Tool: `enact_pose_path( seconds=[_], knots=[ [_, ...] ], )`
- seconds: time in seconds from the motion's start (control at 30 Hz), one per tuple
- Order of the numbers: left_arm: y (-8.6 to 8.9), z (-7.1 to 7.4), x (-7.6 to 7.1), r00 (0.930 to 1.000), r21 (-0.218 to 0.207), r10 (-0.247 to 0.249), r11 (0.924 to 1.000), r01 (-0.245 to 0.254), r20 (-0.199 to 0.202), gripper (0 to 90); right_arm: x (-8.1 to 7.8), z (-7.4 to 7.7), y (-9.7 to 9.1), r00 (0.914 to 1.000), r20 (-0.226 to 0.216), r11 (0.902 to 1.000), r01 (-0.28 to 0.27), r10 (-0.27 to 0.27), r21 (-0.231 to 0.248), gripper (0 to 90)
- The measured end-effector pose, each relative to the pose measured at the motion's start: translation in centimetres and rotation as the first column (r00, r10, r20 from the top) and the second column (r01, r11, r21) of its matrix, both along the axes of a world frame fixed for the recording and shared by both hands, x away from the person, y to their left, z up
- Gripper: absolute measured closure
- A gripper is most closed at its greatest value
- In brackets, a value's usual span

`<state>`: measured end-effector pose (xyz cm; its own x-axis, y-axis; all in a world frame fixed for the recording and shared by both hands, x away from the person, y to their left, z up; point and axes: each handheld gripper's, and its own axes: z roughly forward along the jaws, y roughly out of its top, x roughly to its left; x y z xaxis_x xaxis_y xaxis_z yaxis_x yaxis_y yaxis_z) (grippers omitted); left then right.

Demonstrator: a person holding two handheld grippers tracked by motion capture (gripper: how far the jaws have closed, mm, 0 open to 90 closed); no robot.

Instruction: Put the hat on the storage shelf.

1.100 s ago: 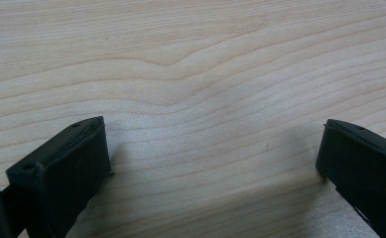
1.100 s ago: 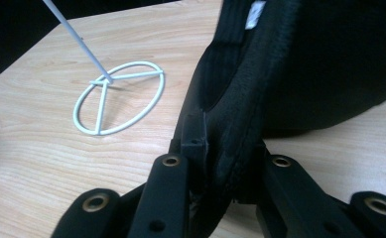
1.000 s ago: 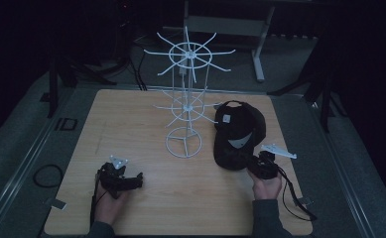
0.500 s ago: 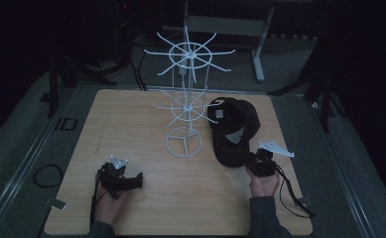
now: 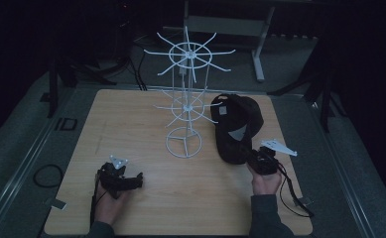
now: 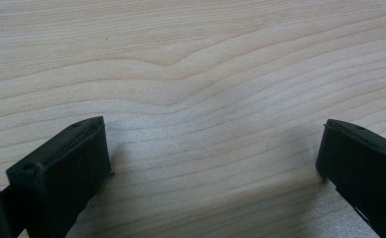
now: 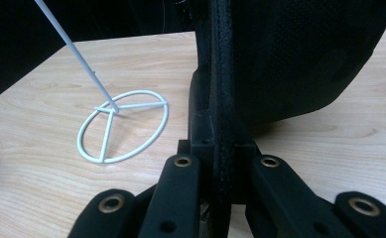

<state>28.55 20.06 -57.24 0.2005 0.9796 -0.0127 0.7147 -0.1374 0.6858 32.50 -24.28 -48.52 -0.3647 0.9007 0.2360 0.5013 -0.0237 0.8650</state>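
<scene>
Cap [image 5: 237,124]: black, on the table [image 5: 131,114] at the right, just beside the white wire rack [image 5: 185,106], brim edge gripped.
Right gripper [image 5: 257,158]: jaws closed on the cap's brim, edge-on between them.
Left gripper [image 5: 123,179]: jaws spread wide, empty, low over bare wood, well apart from the cap.
Key relation: rack pegs up and left of the held cap; right hand far nearer.

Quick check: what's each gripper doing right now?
Left gripper: open, holding nothing, low over the table.
Right gripper: closed on the black cap's brim.
</scene>
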Motion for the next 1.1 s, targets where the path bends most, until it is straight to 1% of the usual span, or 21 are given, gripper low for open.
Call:
enact_pose_path(
  seconds=[0.4, 0.83, 1.1],
  knots=[
    [0.0, 0.0, 0.0, 1.0000, 0.000, 0.000, 1.0000, 0.000, 0.000, 0.2, 0.2, 1.0, -0.2, 0.9996, 0.028, 0.9999, 0.004, -0.004, -0.011, 86.4],
    [0.0, 0.0, 0.0, 1.0000, -0.001, 0.001, 1.0000, -0.001, 0.001, 0.2, 0.3, 1.8, -0.4, 0.9991, 0.043, 0.9997, 0.005, -0.004, -0.022, 86.4],
    [0.0, 0.0, 0.0, 1.0000, 0.001, -0.001, 1.0000, 0.001, 0.000, 0.2, 0.4, 2.6, -0.5, 0.9981, 0.061, 0.9997, 0.006, -0.005, -0.025, 86.4]
  ],
)
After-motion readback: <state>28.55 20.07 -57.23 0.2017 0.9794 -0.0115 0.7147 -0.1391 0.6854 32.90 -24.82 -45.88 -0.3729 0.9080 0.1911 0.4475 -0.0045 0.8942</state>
